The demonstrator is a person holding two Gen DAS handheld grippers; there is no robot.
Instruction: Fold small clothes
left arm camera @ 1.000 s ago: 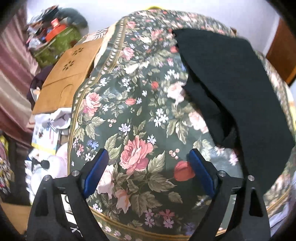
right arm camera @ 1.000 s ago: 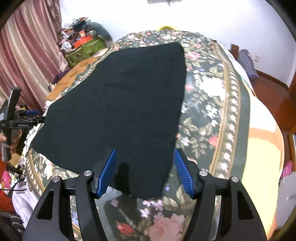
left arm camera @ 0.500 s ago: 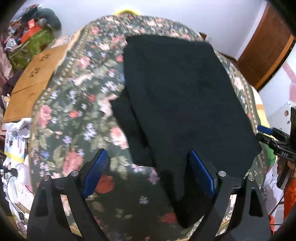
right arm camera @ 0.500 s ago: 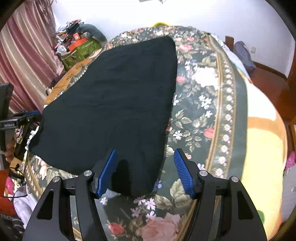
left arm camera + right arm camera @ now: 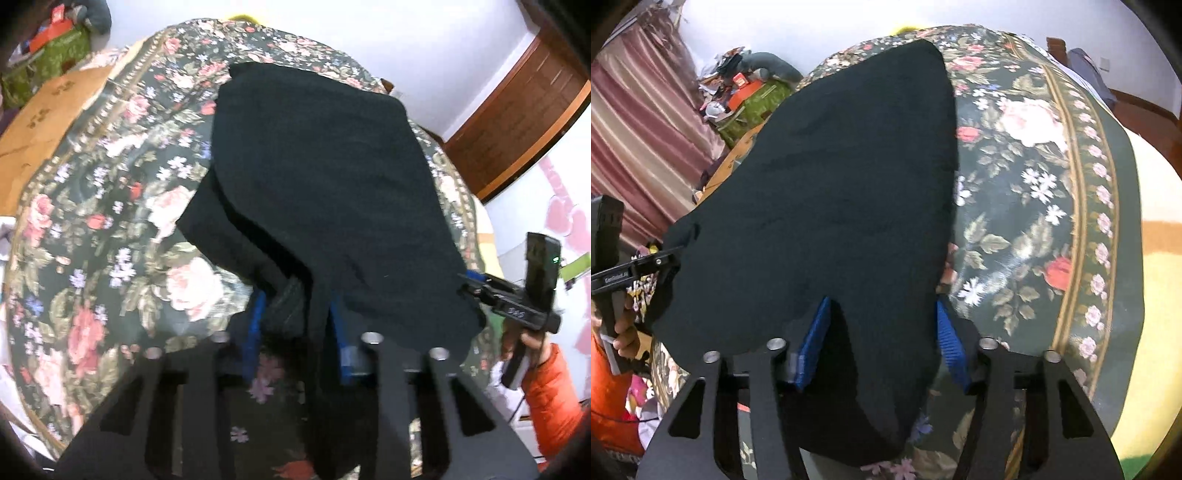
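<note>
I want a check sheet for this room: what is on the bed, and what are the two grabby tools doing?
Surface: floral bedspread, garment lying on it.
Job's things: black garment, spread flat, near corners between pads.
Clutter: cardboard box, green bag beside the bed.
Tools: left tool closing on a garment edge; right tool closing around a corner.
Cables: thin one beside the orange sleeve.
Surroundings: pink curtain, wooden door.

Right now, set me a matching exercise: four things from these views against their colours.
Things:
1. garment
2. bedspread
3. curtain
4. person's sleeve

Colours:
A. orange
B. dark green with pink roses
C. black
D. pink with pale stripes

Pairs: 1-C, 2-B, 3-D, 4-A
</note>
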